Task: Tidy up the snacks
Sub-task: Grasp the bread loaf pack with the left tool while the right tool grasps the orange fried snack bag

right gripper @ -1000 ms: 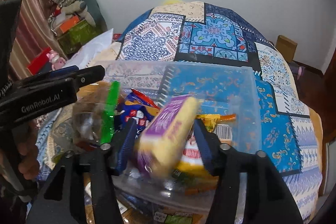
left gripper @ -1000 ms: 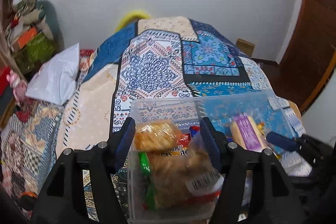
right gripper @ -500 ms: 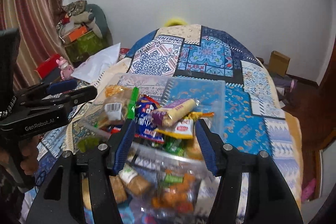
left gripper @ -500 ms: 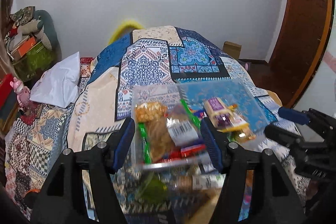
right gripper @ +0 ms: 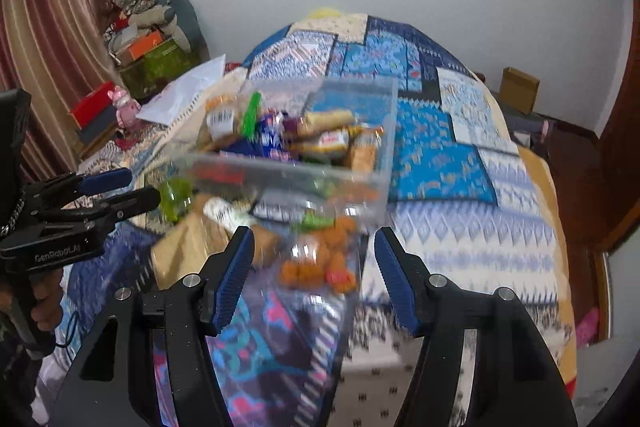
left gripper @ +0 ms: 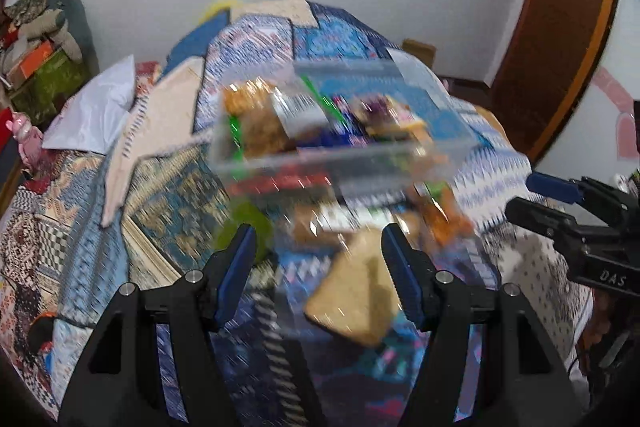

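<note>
A clear plastic box [right gripper: 372,131] [left gripper: 440,147] full of snack packs sits on the patterned bed. More loose snacks lie in front of it: an orange pack [right gripper: 320,263], a tan pack [left gripper: 356,291] [right gripper: 188,251], a green one [right gripper: 174,193]. My left gripper [left gripper: 316,267] is open and empty, held above the loose snacks; it also shows in the right wrist view [right gripper: 120,191]. My right gripper [right gripper: 314,267] is open and empty above the orange pack; it also shows in the left wrist view [left gripper: 536,195].
The bed carries a blue patchwork cover [right gripper: 436,143]. A white pillow [left gripper: 96,107] lies at its left side. Boxes and cloth are piled at the left wall [right gripper: 148,39]. A cardboard box [right gripper: 518,89] stands by the far right wall, next to a wooden door [left gripper: 560,27].
Both grippers have pulled back and up from the clear box, which now lies farther ahead. Loose snacks in front of the box have come into view.
</note>
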The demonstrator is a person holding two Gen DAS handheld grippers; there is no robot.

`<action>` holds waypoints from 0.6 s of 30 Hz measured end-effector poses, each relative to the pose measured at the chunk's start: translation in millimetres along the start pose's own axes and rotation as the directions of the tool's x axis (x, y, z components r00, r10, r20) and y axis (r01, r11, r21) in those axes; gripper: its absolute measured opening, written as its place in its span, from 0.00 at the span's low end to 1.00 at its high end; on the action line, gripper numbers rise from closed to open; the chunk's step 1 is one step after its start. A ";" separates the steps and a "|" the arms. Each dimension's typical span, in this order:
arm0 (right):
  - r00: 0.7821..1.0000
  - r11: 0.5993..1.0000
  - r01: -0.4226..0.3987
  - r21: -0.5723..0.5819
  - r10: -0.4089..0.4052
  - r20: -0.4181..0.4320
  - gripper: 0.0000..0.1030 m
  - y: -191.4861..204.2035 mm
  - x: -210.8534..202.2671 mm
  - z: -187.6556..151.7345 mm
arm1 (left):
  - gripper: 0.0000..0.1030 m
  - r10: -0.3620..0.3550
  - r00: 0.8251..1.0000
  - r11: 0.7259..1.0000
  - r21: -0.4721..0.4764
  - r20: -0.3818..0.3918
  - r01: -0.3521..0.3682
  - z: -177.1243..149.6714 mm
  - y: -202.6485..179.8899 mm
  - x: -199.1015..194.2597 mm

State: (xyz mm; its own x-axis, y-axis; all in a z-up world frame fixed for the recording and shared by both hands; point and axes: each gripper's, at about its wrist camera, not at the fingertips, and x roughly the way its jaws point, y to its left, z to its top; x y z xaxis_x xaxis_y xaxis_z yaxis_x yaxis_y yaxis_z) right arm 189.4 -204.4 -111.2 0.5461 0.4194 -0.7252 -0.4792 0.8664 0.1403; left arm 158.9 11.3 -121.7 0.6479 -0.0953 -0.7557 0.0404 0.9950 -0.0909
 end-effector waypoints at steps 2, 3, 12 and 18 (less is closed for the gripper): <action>1.000 1.000 0.000 0.002 0.000 -0.016 0.57 -0.8 0.7 -7.0 | 0.62 -0.011 1.000 1.000 0.004 -0.019 0.011 -8.9 -6.3 3.2; 1.000 1.000 -0.001 0.006 0.001 -0.024 0.57 -1.1 0.9 -10.2 | 0.62 -0.027 0.999 1.000 0.007 -0.030 0.028 -12.6 -9.9 5.2; 0.998 0.999 -0.005 0.033 0.007 -0.064 0.57 -4.5 11.4 -24.3 | 0.73 -0.031 0.997 0.998 0.059 -0.077 0.036 -27.4 -29.7 28.7; 0.996 0.999 -0.007 0.041 0.010 -0.083 0.57 -3.9 27.9 -20.3 | 0.73 -0.033 0.994 0.999 0.023 -0.103 0.035 -26.0 -21.4 49.1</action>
State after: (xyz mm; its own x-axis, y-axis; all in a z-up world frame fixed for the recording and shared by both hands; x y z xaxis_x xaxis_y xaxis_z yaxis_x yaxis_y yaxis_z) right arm 192.5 -201.5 -145.7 0.4822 0.4040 -0.7774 -0.4539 0.8742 0.1728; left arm 170.0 -15.4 -173.7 0.5646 -0.1302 -0.8151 0.0807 0.9915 -0.1025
